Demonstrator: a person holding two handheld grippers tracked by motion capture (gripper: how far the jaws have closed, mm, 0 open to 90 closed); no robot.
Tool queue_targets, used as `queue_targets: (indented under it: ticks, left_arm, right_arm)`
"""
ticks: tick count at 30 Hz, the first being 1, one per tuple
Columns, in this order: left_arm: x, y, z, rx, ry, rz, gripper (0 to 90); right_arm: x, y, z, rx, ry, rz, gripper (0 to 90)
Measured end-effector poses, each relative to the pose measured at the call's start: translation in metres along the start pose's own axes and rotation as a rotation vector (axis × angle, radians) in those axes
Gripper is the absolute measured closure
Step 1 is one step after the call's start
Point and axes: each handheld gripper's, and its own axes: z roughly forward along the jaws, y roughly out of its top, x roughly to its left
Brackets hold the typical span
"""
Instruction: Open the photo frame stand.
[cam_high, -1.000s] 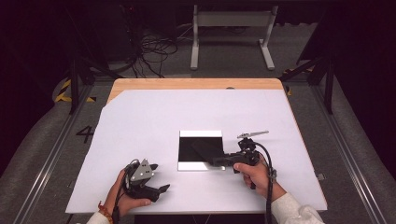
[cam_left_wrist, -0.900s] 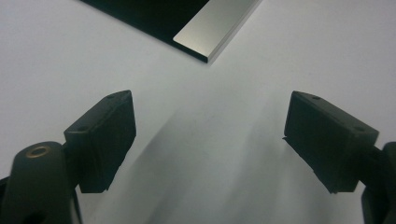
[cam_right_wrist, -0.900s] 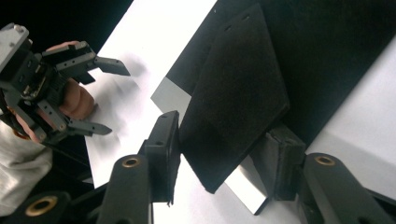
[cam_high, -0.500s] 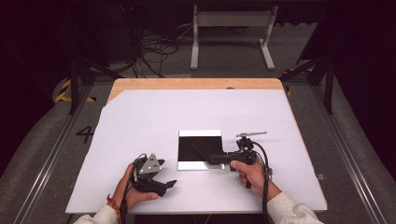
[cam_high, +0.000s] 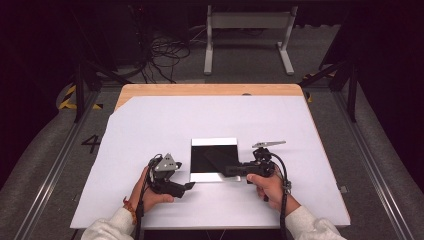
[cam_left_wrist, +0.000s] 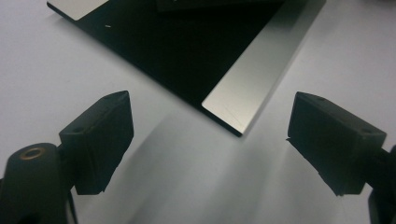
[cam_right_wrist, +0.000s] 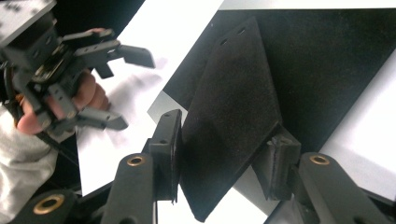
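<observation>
The right gripper (cam_right_wrist: 219, 158) has a flat black panel (cam_right_wrist: 229, 130) standing between its jaws, which have just been closing; the pads look to bear on its two faces, the near end wedged between them and the rest leaning out over a black tray with pale borders (cam_high: 214, 177). That tray lies on the white sheet (cam_high: 150, 125) near the table's front edge. The panel looks thin, stiff and light, with a matte, slightly fuzzy face that should not slip; pinching it across an edge, as here, seems the sensible hold. The left gripper (cam_left_wrist: 210, 140) hovers with jaws wide apart and empty, aimed at the tray's near corner.
</observation>
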Motion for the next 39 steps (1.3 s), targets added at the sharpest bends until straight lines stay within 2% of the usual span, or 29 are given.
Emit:
queue_targets:
  ticks: [5,8,9,11,16,18,20,23,29,30,31,33,34,37,39]
  left_arm:
    - [0.011,0.005,0.008,0.002,-0.006,-0.047,14.2]
    - [0.013,0.008,0.01,0.0,-0.011,-0.052,14.2]
    - [0.014,0.009,0.012,0.003,-0.023,-0.064,14.0]
    - [0.014,0.011,0.015,0.023,-0.021,-0.059,13.6]
    - [0.014,0.015,0.02,0.03,-0.034,-0.071,13.0]
    - [0.014,0.017,0.022,0.03,-0.052,-0.092,11.8]
    - [0.014,0.018,0.024,0.032,-0.05,-0.076,11.5]
    - [0.013,0.02,0.025,0.033,-0.061,-0.082,11.2]
    - [0.014,0.025,0.029,0.038,-0.099,-0.074,13.4]
    - [0.014,0.025,0.029,0.038,-0.099,-0.074,14.8]
    - [0.011,0.027,0.03,0.037,-0.102,-0.054,15.8]
    - [0.01,0.028,0.03,0.03,-0.097,-0.045,20.5]
    - [0.009,0.029,0.03,0.023,-0.095,-0.042,20.5]
    - [0.009,0.03,0.027,0.01,-0.074,-0.036,28.3]
    - [0.01,0.03,0.025,0.009,-0.081,-0.035,34.4]
  right_arm:
    - [0.002,0.0,-0.001,0.003,-0.006,-0.038,57.4]
    - [0.003,0.0,-0.001,0.003,-0.008,-0.048,57.6]
    - [0.004,-0.001,-0.002,0.003,-0.012,-0.056,57.6]
    - [0.006,-0.001,-0.002,0.004,-0.015,-0.073,58.1]
    - [0.011,-0.001,-0.004,0.001,-0.033,-0.122,58.9]
    - [0.014,-0.001,-0.005,0.005,-0.047,-0.144,58.9]
    - [0.018,-0.001,-0.005,0.004,-0.058,-0.172,59.0]
    - [0.022,-0.001,-0.006,0.003,-0.074,-0.211,59.2]
    - [0.023,-0.001,-0.005,0.014,-0.096,-0.247,59.1]
    - [0.023,-0.001,-0.005,0.014,-0.096,-0.247,59.1]
    - [0.026,-0.002,-0.006,0.017,-0.104,-0.27,59.2]
    - [0.028,-0.003,-0.006,0.02,-0.112,-0.287,59.2]
    - [0.028,-0.003,-0.006,0.02,-0.112,-0.287,59.2]
    - [0.028,-0.003,-0.006,0.02,-0.115,-0.291,59.2]
    - [0.027,-0.004,-0.006,0.028,-0.12,-0.289,59.2]
